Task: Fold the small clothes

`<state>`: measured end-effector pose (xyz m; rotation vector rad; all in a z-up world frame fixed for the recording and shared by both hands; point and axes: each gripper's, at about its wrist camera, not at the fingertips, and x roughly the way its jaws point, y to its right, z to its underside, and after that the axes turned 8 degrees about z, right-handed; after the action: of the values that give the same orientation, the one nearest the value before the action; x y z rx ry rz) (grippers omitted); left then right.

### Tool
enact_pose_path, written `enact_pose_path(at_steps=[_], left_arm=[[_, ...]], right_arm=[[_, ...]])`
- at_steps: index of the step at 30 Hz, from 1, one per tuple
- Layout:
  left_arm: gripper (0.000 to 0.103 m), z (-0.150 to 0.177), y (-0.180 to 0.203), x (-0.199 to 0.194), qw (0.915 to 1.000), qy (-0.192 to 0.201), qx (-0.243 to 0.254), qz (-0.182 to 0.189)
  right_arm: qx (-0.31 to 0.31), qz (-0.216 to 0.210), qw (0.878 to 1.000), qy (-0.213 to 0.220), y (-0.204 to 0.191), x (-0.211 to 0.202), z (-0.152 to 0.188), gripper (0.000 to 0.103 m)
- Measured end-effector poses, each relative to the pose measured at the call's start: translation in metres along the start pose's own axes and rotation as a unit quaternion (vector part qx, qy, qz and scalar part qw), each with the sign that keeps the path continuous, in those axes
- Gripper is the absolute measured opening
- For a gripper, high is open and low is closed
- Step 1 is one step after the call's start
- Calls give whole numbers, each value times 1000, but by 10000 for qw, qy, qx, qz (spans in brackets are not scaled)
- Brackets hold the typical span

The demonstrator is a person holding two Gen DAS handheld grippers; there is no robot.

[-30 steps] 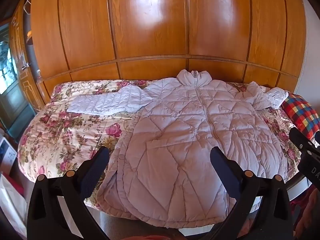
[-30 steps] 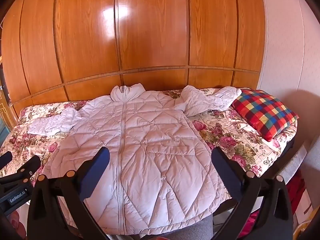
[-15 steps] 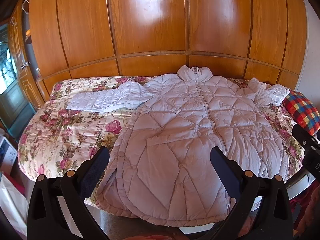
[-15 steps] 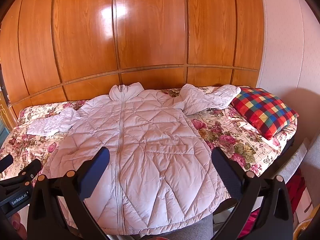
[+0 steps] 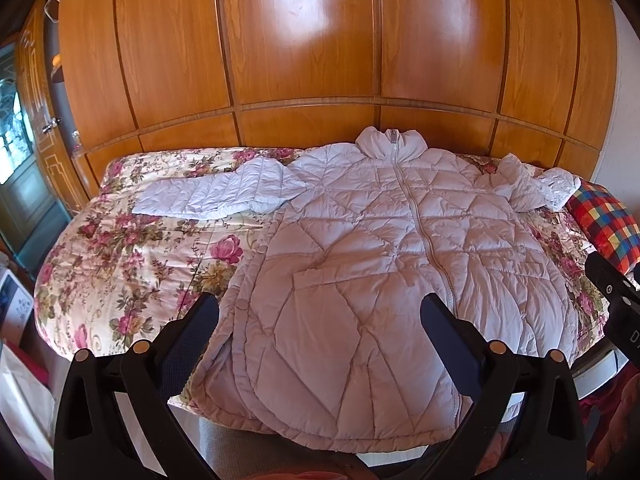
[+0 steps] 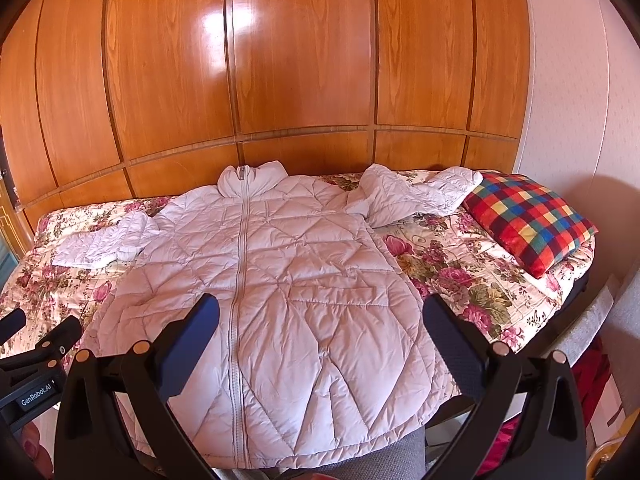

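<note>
You hold the left gripper point(image 5: 320, 320) and right gripper point(image 6: 322, 320) spread wide and empty above the flat, zipped quilted jacket point(image 6: 280, 280), sleeves splayed, ready for folding.

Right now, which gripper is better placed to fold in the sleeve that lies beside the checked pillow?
The right gripper. Its view shows that sleeve and the checked pillow on its own side of the jacket. The left gripper sits toward the other sleeve. Both jaws are open.

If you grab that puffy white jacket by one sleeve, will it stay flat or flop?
The puffy white quilted jacket would probably flop: its sleeve already lies crumpled. It looks light for its size, being thin padded quilting. The smooth fabric may slip.
</note>
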<state>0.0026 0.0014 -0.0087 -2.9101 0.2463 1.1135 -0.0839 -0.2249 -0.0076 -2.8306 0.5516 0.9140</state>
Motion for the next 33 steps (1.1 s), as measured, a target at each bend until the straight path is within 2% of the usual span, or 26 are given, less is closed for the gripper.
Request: enact_pose_path(at_steps=[33], left_arm=[[100, 2, -3, 15, 9996, -278, -77, -7]], right_arm=[[-47, 28, 9999, -134, 0, 6, -1, 101]])
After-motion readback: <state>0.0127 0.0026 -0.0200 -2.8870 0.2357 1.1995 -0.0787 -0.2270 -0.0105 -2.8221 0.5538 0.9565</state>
